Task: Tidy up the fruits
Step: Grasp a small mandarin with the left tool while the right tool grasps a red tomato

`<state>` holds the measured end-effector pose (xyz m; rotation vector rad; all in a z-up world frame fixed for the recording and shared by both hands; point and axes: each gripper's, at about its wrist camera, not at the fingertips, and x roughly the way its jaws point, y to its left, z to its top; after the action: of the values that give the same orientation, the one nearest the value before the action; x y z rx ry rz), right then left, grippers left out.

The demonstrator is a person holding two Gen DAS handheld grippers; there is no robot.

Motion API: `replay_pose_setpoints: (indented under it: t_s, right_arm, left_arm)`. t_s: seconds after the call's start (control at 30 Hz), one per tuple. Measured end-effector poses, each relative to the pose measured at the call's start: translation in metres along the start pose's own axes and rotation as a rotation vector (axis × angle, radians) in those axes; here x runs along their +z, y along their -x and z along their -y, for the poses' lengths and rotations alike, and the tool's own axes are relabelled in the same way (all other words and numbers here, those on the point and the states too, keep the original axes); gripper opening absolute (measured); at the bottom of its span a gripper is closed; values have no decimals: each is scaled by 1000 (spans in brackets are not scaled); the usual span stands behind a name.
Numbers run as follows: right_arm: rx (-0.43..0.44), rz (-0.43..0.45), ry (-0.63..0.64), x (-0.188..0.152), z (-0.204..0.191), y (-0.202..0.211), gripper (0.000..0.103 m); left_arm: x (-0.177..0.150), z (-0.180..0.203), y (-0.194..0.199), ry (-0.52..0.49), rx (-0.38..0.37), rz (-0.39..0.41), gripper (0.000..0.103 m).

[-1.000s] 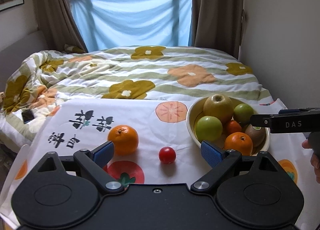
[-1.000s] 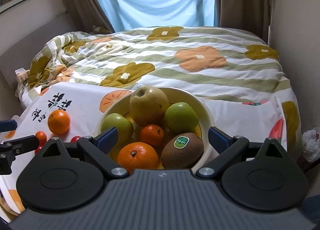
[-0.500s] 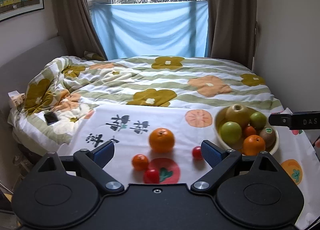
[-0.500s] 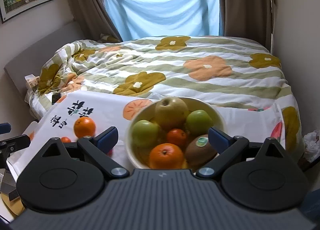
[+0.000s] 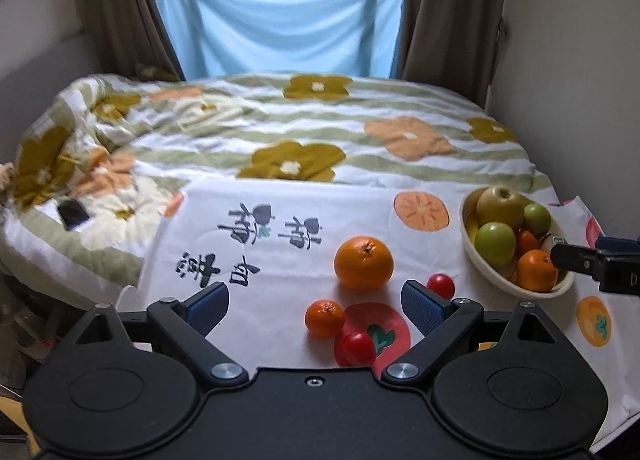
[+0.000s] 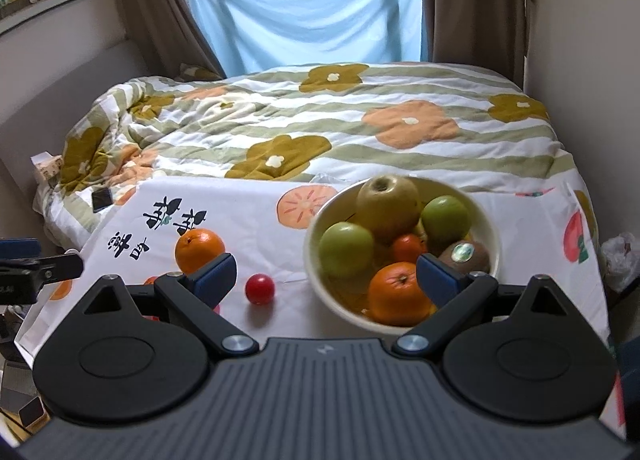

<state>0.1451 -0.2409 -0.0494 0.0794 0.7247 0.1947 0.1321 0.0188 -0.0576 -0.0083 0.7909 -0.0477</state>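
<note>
Lying over the near part of the bed, the printed cloth [image 5: 280, 260] carries all the fruit; its left half is bare apart from the black characters, leaving free room along the left edge. The left gripper [image 5: 316, 302] hangs above the near edge with its fingers spread wide and nothing between them. Ahead of it a small mandarin [image 5: 324, 318] touches a red tomato [image 5: 359, 348] on a printed red disc, with a large orange [image 5: 363, 263] farther in and a second tomato [image 5: 440, 286] just right of the right pad. Toward the right edge stands the cream bowl [image 6: 320, 284], holding a yellow-brown pear [image 6: 389, 206], two green apples [image 6: 346, 250], an orange [image 6: 400, 294], a small mandarin partly buried and a stickered kiwi [image 6: 466, 256]. The right gripper [image 6: 326, 280] hovers over the bowl's near rim, fingers wide apart and empty. Its right pad covers part of the kiwi; the bowl's bottom is hidden by fruit. A dark phone [image 5: 73, 214] lies on the quilt [image 5: 320, 132] beyond the cloth's left edge.
</note>
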Motion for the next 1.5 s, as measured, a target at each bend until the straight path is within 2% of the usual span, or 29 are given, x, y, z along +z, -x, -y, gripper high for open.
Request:
replay_pose_setpoints:
  t_s: [0.27,0.43,0.5,0.63,0.8,1.03,1.5]
  right_arm:
    - [-35,-51,-44,-17,-33,-29,103]
    - [-40,-85,-56,-25,-44,-47,103]
    - [-45,-95,-56,-25,-46,-52,103]
    - [-41,-130,-78,-26,-45,-66,101]
    - [-28,-172,-80,-27,-45,-83,95]
    - [1,-202,-61,-24,-48,-102,89]
    - [18,-240,-23,-21,-48,-128,77]
  left_arm:
    - [-2,-15,-49,-23,-91,-107,88]
    - [-3,-18,-75,-4,-119,-173,84]
    - [-1,-18,-85,6,-130,-195,80]
    - [0,-16,-101,13,-149,-238,66]
    - [-3,-14,-112,18,-158,-274,62]
    - [-6,-13,-120,25,-148,-300,41]
    - [-8,-16,-119,46,-141,-292,40]
